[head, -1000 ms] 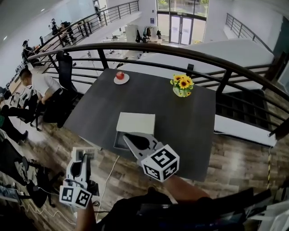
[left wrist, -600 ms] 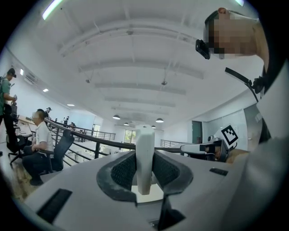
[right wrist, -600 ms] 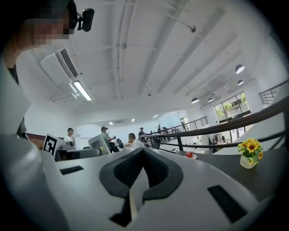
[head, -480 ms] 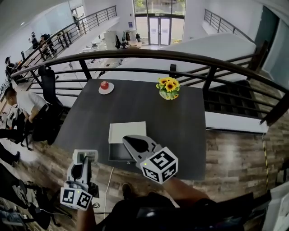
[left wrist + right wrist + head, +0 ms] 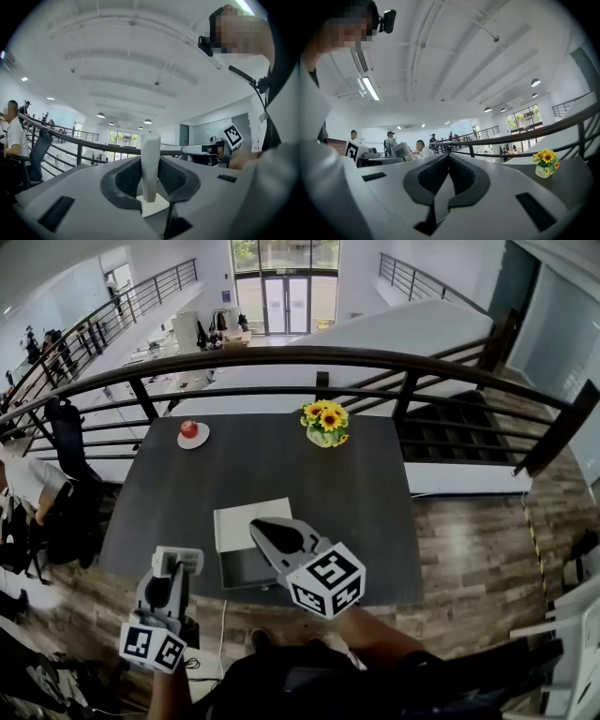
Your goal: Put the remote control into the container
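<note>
Remote control (image 5: 150, 159), white & slim, is being clamped upright by left gripper (image 5: 177, 561), off the dark table's (image 5: 366, 493) near edge. Right gripper (image 5: 261, 527), jaws together w/ nothing between, is being held at the container (image 5: 234, 519); sunflowers (image 5: 323, 420) & railing (image 5: 281, 356) are being seen beyond it.

Two grippers (image 5: 178, 557) (image 5: 260, 525), one remote control (image 5: 150, 159), one container (image 5: 242, 570), one apple (image 5: 188, 429), one vase (image 5: 322, 437), one table (image 5: 366, 493).

The table (image 5: 309, 479) top is dark, matt and smooth; the floor (image 5: 469, 549) at its 3 o'clock is wood plank with a slight sheen. The remote control (image 5: 151, 164) is smooth white plastic. The right gripper (image 5: 449, 157) has a matt grey plastic shell and dark, rough pads (image 5: 433, 177).
</note>
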Available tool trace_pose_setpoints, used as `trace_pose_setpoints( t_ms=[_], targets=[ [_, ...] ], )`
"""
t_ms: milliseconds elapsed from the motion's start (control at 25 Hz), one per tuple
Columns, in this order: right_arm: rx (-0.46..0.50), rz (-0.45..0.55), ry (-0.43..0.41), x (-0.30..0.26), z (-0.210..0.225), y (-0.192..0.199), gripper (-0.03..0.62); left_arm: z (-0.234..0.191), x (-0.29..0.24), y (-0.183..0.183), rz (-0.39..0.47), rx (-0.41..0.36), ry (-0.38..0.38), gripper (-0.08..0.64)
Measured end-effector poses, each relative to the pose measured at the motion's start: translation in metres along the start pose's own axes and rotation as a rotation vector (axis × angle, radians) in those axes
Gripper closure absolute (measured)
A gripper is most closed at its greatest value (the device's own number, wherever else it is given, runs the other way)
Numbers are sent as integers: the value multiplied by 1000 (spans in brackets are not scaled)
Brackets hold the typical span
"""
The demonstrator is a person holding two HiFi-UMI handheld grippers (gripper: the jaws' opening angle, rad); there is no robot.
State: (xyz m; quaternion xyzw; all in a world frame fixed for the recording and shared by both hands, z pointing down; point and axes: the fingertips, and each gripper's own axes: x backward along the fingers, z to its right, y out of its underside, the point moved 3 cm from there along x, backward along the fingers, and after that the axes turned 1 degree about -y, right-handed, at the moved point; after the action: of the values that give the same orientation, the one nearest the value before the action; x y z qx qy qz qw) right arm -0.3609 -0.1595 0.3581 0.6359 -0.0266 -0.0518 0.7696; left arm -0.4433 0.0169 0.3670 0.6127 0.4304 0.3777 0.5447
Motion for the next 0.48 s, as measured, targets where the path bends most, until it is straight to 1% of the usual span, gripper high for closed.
trace_pose_setpoints(
  t_ms=[240, 480],
  targets=[
    [-25, 11, 71, -5, 11, 5, 591, -7, -22, 11, -63, -11, 92, 453],
    [-30, 11, 145, -1, 24, 12, 591, -5, -48, 38, -173, -41, 199, 451]
  ],
)
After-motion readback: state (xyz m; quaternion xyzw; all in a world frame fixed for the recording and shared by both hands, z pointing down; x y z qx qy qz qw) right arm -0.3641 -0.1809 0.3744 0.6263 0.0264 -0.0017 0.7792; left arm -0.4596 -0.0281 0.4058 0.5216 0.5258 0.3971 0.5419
